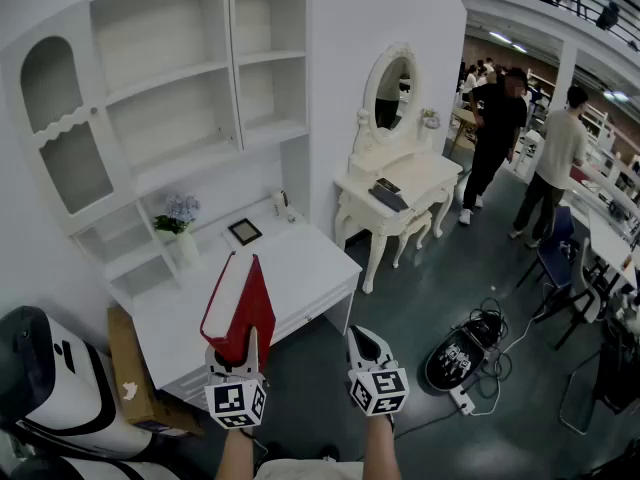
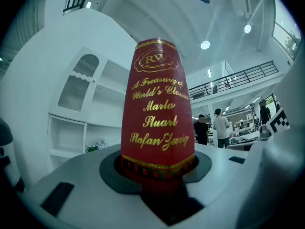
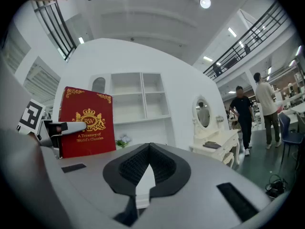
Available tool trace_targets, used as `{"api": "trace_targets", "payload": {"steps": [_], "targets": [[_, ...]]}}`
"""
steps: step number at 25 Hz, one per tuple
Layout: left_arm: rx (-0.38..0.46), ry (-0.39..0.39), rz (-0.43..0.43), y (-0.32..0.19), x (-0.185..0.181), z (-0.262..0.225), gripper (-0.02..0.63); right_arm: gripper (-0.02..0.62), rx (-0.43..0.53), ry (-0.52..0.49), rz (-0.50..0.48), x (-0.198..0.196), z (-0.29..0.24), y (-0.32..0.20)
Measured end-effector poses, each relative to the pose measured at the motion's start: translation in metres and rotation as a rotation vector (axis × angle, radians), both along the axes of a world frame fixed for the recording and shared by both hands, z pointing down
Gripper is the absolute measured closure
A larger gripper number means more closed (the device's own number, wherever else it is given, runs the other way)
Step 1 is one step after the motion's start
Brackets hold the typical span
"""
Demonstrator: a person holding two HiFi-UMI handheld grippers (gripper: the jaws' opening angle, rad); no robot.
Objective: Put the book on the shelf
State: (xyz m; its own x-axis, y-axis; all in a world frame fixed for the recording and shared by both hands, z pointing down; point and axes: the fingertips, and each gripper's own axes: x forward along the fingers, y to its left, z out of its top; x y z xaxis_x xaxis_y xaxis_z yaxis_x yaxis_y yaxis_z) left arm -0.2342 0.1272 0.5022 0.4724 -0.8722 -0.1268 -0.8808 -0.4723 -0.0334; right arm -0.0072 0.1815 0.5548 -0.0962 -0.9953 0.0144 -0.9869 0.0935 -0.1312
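Left claw [image 1: 243, 353] is clamped on the lower end of the book [image 1: 238, 303], both jaws pressing its red covers. The book stands upright in the air with its spine turned back toward that claw; the gilt spine [image 2: 157, 113] rises straight out of the jaws in the left gripper view. It is not on the shelf. In the right gripper view its front cover [image 3: 88, 123] shows at 9 o'clock, with the left claw [image 3: 55, 128] across it.

Right claw [image 1: 368, 340] hangs at 3 o'clock of the left one, just beside it. Its jaws [image 3: 148, 149] meet at the tips with nothing between them.

Beyond the book, at 12 o'clock, lies a white worktop [image 1: 300, 273]. On its far side stand a vase of flowers [image 1: 180, 230] and a small dark frame [image 1: 244, 231]. At 11 o'clock the white shelf [image 1: 170, 98] climbs the wall, its compartments bare.

At 2 o'clock is a white dressing table [image 1: 405, 183] with an oval mirror [image 1: 392, 90] and a stool [image 1: 412, 230] tucked under it. Farther at 2 o'clock, two people [image 1: 497, 128] stand with their backs turned on the dark floor [image 1: 420, 288]. At 4 o'clock a black device [image 1: 458, 358] with cables sits on that floor. At 8 o'clock a cardboard box [image 1: 132, 368] leans by the worktop.
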Motion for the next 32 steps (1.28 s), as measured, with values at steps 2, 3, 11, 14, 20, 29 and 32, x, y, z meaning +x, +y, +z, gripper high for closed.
{"api": "trace_targets", "payload": {"steps": [2,3,11,14,20,29,32], "targets": [[0.009,0.007,0.002,0.001,0.013,-0.001,0.413,0.570,0.009,-0.012,0.014,0.017,0.000,0.003],[0.013,0.009,0.004,0.002,0.019,-0.001,0.413,0.570,0.011,-0.015,0.019,0.024,0.000,0.004],[0.010,0.016,-0.016,0.006,0.037,-0.007,0.413,0.570,0.028,-0.009,-0.012,0.046,-0.002,0.009],[-0.007,0.012,-0.022,0.000,0.037,0.002,0.413,0.570,0.010,-0.008,-0.034,0.048,0.008,0.009],[-0.026,0.037,-0.045,-0.034,0.047,0.005,0.413,0.569,-0.026,-0.002,-0.017,0.075,0.025,-0.003],[-0.048,0.074,0.007,-0.131,0.126,0.001,0.413,0.569,-0.080,0.004,0.050,0.155,0.026,-0.072],[-0.055,0.069,0.040,-0.168,0.157,-0.004,0.413,0.569,-0.089,0.005,0.064,0.182,0.019,-0.107]]}}
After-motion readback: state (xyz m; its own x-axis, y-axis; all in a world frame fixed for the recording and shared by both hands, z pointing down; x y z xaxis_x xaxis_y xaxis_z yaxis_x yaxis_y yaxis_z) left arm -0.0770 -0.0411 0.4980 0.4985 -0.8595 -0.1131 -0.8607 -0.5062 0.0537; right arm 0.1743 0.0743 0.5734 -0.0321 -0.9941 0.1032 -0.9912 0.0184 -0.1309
